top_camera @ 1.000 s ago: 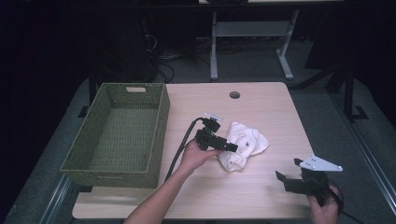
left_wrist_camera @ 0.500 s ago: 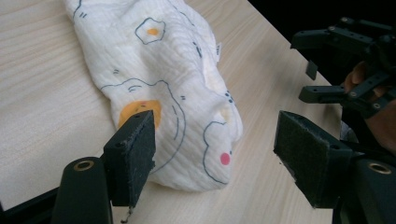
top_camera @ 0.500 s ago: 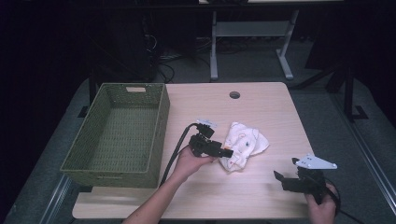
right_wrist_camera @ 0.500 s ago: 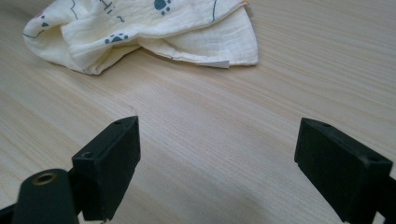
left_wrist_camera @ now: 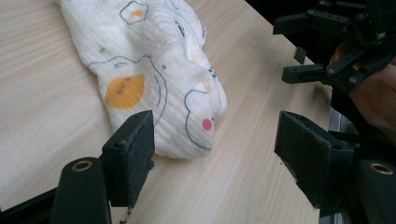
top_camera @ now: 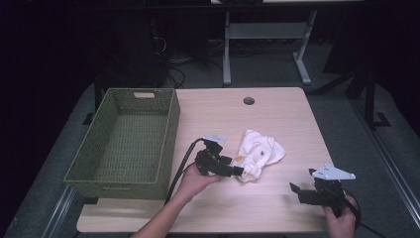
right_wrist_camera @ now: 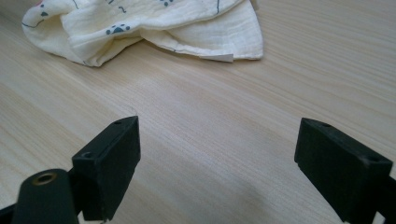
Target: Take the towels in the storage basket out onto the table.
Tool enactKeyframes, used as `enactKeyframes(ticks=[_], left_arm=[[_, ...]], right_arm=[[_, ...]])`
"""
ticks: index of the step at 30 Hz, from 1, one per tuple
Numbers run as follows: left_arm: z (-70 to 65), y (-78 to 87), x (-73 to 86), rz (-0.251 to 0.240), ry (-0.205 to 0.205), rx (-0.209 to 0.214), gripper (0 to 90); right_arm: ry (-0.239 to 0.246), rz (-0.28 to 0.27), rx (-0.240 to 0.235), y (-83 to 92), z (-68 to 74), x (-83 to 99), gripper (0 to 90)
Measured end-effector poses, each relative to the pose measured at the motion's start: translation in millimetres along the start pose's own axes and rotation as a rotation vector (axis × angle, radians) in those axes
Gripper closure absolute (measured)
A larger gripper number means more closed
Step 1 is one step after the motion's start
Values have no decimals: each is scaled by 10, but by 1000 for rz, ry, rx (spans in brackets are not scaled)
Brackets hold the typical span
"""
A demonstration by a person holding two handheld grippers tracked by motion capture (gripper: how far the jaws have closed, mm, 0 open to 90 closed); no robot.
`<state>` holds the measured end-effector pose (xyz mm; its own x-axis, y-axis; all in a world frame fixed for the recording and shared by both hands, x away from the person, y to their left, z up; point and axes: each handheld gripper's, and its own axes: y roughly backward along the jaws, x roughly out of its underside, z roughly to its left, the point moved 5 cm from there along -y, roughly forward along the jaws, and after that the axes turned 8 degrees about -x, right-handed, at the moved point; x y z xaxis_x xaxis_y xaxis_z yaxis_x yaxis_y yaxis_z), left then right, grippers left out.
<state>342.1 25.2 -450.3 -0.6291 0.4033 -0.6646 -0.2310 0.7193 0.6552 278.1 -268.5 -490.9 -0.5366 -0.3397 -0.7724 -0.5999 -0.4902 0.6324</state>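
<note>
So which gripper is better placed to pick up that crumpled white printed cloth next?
Probably the left gripper: its open jaws sit right at the near end of the crumpled white printed cloth. The right gripper, also open, hovers over bare wooden table, apart from the cloth.

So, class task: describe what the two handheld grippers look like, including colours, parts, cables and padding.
Both grippers are black. The left gripper has two blocky jaws lined with dark felt-like pads, a brass-coloured insert by each, and a thick black cable. The right gripper has plain black jaws and a grey three-cornered plate on top. No sleeves show.
</note>
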Motion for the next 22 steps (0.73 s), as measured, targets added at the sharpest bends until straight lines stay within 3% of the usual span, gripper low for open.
enactKeyframes(ticks=[17,22], left_arm=[[-93,190,404,-12,-8,16,279],[-127,262,540,-25,-32,-2,279]], right_arm=[[0,6,1,2,3,22,140],[19,7,3,1,4,31,140]])
